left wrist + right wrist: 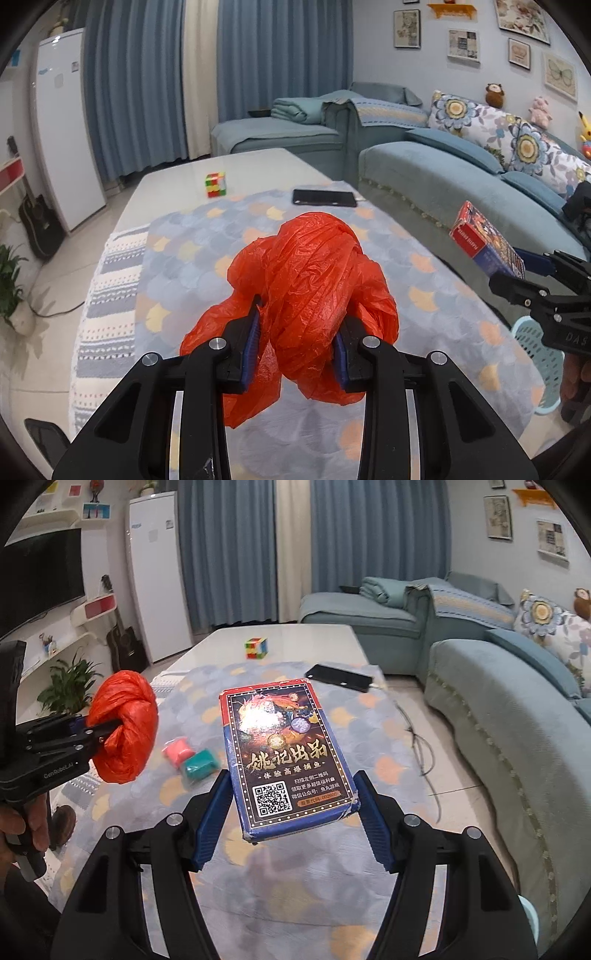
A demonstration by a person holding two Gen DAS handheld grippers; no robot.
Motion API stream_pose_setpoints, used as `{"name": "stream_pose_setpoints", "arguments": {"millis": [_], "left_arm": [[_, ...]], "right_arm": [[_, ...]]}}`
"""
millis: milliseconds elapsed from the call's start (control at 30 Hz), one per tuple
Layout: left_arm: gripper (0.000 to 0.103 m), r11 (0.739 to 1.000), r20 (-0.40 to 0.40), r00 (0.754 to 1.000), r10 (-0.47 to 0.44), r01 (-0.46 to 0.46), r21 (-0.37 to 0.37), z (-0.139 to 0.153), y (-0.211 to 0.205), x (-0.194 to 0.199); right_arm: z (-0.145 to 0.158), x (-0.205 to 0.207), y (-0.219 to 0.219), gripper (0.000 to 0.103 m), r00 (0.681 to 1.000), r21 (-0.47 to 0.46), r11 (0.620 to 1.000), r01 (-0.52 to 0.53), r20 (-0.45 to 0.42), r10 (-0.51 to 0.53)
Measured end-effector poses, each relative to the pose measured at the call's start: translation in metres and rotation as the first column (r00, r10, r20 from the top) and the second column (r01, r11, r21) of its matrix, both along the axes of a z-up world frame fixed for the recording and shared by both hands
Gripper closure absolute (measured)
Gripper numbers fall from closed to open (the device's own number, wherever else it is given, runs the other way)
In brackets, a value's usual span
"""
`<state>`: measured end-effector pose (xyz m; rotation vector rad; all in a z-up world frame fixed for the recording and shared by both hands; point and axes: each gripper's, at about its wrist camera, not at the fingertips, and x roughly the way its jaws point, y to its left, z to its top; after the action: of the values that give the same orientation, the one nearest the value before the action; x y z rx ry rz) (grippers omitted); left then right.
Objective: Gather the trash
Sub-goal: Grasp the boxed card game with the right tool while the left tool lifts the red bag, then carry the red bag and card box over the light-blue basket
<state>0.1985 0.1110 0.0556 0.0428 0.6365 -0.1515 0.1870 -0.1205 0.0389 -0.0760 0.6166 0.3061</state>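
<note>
My left gripper (297, 332) is shut on a crumpled red plastic bag (314, 280) and holds it above the patterned cloth on the table. It also shows at the left of the right wrist view (123, 727). My right gripper (291, 805) is shut on a blue and red card box (284, 757) with a QR code, held flat above the table. The box also shows at the right of the left wrist view (487, 243). A light blue perforated basket (539, 354) stands low beside the table's right edge, below the right gripper.
On the cloth (295, 886) lie a pink lump (177, 751) and a teal lump (201, 766). Farther back lie a black phone (340, 677) with a cable and a colourful puzzle cube (256, 648). A blue sofa (517, 709) runs along the right.
</note>
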Motion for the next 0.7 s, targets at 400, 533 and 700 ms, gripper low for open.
{"name": "stream_pose_setpoints", "arguments": {"millis": [400, 533, 700], "left_arm": [[0.072, 0.987, 0.098, 0.982, -0.163, 0.164, 0.001, 0.013, -0.067, -0.026], [0.072, 0.971, 0.121, 0.964, -0.236, 0.239, -0.007, 0.016, -0.095, -0.036], [0.072, 0.941, 0.130, 0.934, -0.333, 0.338, -0.016, 0.014, -0.131, -0.050]], "right_arm": [[0.022, -0.040, -0.078, 0.041, 0.986, -0.012, 0.989, 0.146, 0.085, -0.144], [0.029, -0.065, -0.107, 0.041, 0.973, -0.023, 0.980, 0.200, 0.122, -0.196], [0.032, -0.097, -0.145, 0.041, 0.952, -0.011, 0.961, 0.276, 0.143, -0.272]]}}
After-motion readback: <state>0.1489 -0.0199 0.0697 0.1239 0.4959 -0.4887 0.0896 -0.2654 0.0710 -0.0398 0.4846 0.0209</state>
